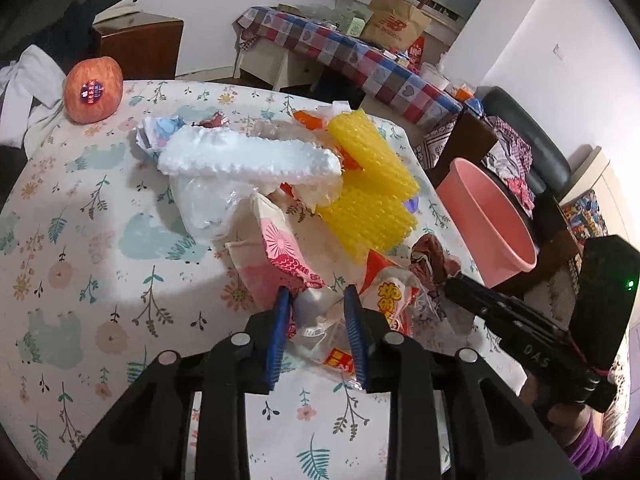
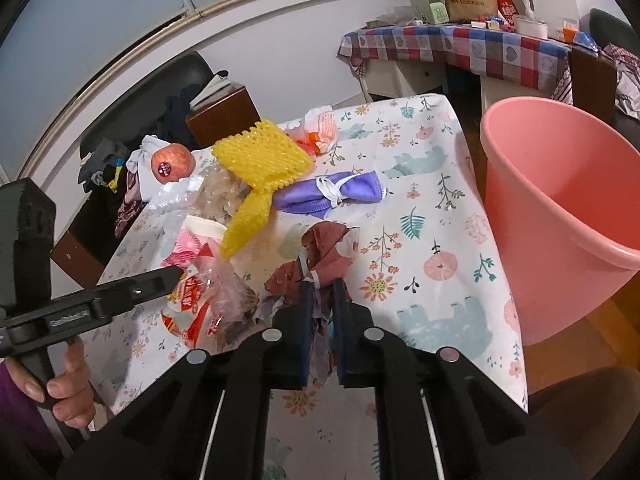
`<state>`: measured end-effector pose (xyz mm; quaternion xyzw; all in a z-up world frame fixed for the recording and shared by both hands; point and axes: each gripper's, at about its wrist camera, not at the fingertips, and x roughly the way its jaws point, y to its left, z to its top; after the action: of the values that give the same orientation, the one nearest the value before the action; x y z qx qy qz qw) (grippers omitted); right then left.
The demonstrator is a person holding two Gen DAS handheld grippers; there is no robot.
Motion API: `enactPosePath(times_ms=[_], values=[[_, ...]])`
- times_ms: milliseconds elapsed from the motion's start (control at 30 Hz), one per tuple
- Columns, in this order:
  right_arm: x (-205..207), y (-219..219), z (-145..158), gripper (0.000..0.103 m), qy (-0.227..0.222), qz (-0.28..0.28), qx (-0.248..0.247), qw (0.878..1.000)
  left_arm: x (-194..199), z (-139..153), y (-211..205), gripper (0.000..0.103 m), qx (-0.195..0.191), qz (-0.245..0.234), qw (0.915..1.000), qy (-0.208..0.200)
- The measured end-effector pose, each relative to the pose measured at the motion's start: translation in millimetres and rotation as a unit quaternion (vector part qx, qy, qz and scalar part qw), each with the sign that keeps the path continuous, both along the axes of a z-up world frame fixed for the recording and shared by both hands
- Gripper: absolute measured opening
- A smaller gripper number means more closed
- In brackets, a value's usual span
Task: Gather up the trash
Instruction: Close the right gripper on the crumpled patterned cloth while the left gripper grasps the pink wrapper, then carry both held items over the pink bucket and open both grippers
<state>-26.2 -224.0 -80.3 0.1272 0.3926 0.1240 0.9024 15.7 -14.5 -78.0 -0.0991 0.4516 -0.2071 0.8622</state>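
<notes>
while the crumpled brown wrapper (image 2: 326,252) rises away from the right tongs (image 2: 322,294) nipping it nearly closed, the left tongs (image 1: 316,300) (half open) straddle a clear snack bag (image 1: 320,320).

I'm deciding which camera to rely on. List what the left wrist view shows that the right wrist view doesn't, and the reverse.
Only the left wrist view: the left tongs straddling a clear red-printed wrapper, and the full length of the white foam strip.

Only the right wrist view: the right tongs shut on the crumpled brown wrapper, and the whole purple face mask, merely a sliver in the other view.

Both: apple, yellow foam netting, pink bin, floral tablecloth.
</notes>
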Motion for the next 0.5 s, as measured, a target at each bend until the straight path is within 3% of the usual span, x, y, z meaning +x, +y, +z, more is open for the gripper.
enactPosePath(times_ms=[500], values=[[-16.8,-24.0,20.7,0.009,-0.048,-0.023,0.02,0.998,-35.7,43.7,10.8,0.026,-0.013,-0.003,0.9964,-0.084]])
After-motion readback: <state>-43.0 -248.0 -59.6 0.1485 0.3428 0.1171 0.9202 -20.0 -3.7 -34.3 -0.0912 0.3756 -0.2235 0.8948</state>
